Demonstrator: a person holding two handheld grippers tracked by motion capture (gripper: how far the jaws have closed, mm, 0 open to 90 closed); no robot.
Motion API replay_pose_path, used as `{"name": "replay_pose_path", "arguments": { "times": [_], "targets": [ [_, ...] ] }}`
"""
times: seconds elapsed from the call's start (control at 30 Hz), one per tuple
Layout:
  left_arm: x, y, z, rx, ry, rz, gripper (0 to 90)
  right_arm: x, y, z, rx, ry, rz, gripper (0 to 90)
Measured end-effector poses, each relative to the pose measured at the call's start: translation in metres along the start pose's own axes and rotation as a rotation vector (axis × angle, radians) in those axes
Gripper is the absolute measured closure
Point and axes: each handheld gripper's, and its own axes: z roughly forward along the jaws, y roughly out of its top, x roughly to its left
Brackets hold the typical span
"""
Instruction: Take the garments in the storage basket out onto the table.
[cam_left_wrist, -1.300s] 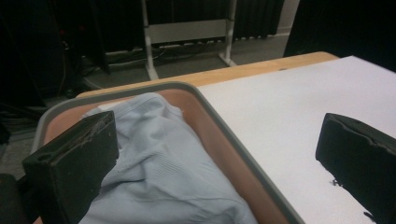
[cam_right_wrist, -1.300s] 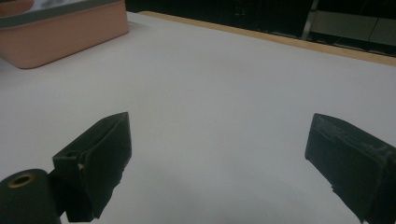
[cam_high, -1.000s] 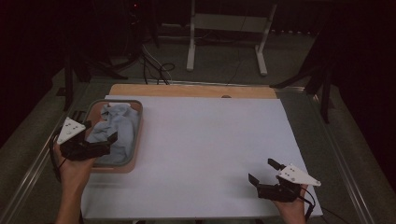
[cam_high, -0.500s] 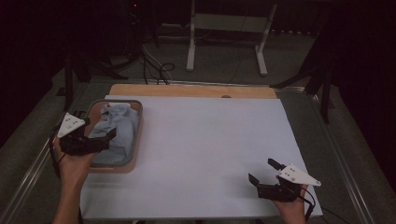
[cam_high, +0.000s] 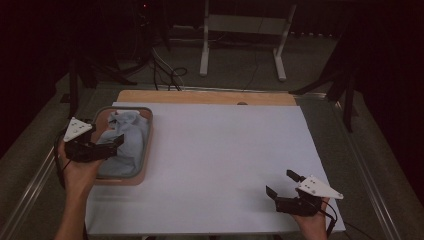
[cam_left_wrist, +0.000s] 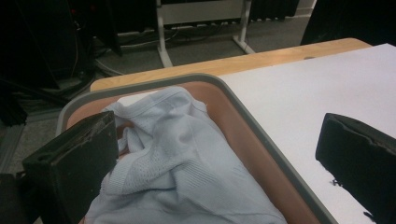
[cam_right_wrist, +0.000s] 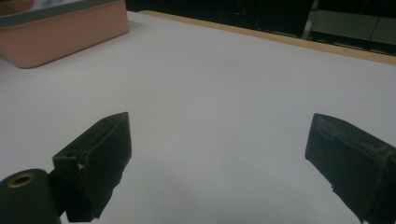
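Over tray: left tool wide; crumpled cloth long axis near-to-far; right tool wide

The left hand comes in from the near left edge, forearm stretched forward, holding the left gripper with its jaws pointing right and spread wide apart. The right hand sits at the near right corner, only partly in frame, holding the right gripper low with its jaws pointing left and far, also spread wide apart.
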Motion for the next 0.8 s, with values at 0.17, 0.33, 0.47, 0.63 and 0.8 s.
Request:
{"name": "replay_pose_path", "arguments": {
  "times": [0.17,0.33,0.47,0.63,0.8],
  "targets": [
    [0.001,0.0,0.002,0.006,0.003,-0.006,0.3,0.0,0.0,0.0,0.001,0.002,0.0,7.2],
    [0.001,0.001,0.005,0.005,0.01,-0.012,0.3,0.0,0.0,0.0,0.002,0.002,-0.001,7.2],
    [0.002,0.0,0.006,0.013,0.016,-0.011,0.3,-0.001,0.0,0.0,-0.001,-0.002,0.001,7.2],
    [0.001,0.001,0.009,0.023,0.017,-0.004,0.3,-0.001,0.0,-0.001,-0.001,0.001,0.001,7.2],
    [0.002,0.0,0.013,0.039,0.022,-0.003,0.3,-0.001,0.0,-0.001,-0.001,0.001,0.001,7.2]
  ]
}}
